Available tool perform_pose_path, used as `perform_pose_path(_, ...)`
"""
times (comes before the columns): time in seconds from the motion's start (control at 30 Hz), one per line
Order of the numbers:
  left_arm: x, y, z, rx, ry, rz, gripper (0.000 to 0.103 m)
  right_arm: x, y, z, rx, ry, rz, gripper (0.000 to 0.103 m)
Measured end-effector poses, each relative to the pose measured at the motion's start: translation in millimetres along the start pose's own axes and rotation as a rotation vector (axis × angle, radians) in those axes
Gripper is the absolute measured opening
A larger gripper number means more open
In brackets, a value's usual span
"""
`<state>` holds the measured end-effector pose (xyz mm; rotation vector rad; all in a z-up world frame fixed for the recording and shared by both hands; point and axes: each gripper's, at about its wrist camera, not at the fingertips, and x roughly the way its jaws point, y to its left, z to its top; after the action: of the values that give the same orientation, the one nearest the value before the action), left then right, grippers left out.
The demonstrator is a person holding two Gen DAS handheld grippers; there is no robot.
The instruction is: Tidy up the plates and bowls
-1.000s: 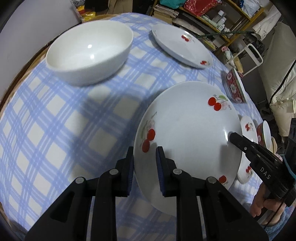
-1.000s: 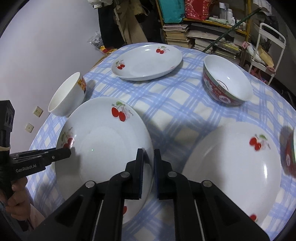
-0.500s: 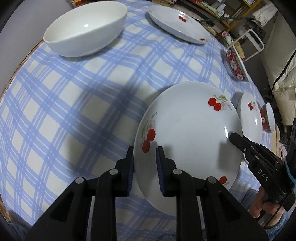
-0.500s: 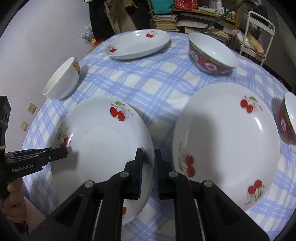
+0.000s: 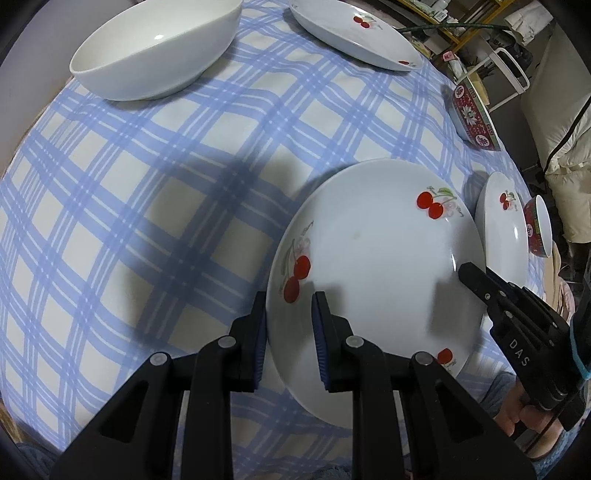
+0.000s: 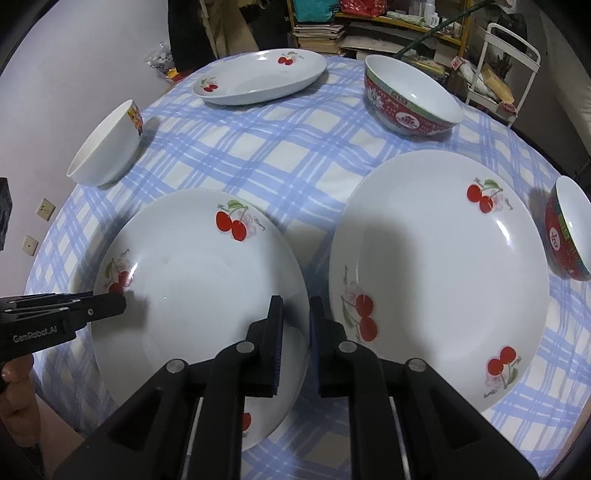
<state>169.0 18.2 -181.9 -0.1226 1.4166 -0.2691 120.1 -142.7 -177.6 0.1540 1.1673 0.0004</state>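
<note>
A white cherry-print plate (image 5: 373, 258) (image 6: 192, 280) is held off the checked tablecloth by both grippers. My left gripper (image 5: 288, 306) is shut on its left rim. My right gripper (image 6: 295, 314) is shut on its right rim; it also shows in the left wrist view (image 5: 469, 273). A second cherry plate (image 6: 439, 273) lies on the table just right of the held one. A third cherry plate (image 6: 262, 77) lies at the far side. A white bowl (image 5: 155, 48) (image 6: 107, 147) stands far left. A red patterned bowl (image 6: 410, 103) stands far right.
Another red bowl (image 6: 569, 229) stands at the table's right edge, beside the second plate. The round table has a blue checked cloth (image 5: 147, 206). Shelves with books (image 6: 325, 33) and a white cart (image 6: 506, 62) stand behind the table.
Both grippers have carried the held plate up and to the right. The second cherry plate on the table has come fully into the right wrist view, close beside it.
</note>
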Motion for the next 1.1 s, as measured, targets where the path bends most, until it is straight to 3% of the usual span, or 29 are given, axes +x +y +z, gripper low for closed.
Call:
perform_pose_path(0.3, -3, -4, 1, 0.016, -0.013, 0.006, 0.021, -5, 1, 4, -0.027, -0.035, -0.023, 0.014)
perform_pose_path(0.47, -11, -7, -1, 0.030, -0.045, 0.050, 0.021, -20, 5, 8, -0.045, -0.089, -0.012, 0.014)
perform_pose_path(0.67, -37, -14, -1, 0.048, -0.140, 0.094, 0.023, -42, -2, 13, -0.034, -0.152, -0.011, 0.014)
perform_pose_path(0.9, -68, -46, -11, 0.164, -0.270, 0.199, 0.040, -70, -35, 18, 0.055, -0.203, -0.028, 0.017)
perform_pose_path(1.0, -81, -64, -13, 0.214, -0.325, 0.227, 0.052, -85, -54, 20, 0.094, -0.226, -0.045, 0.037)
perform_pose_path(1.07, -86, -78, -12, 0.244, -0.352, 0.230, 0.057, -93, -67, 20, 0.117, -0.245, -0.065, 0.059)
perform_pose_path(1.1, -87, -84, -11, 0.255, -0.356, 0.236, 0.063, -97, -73, 20, 0.129, -0.254, -0.079, 0.063)
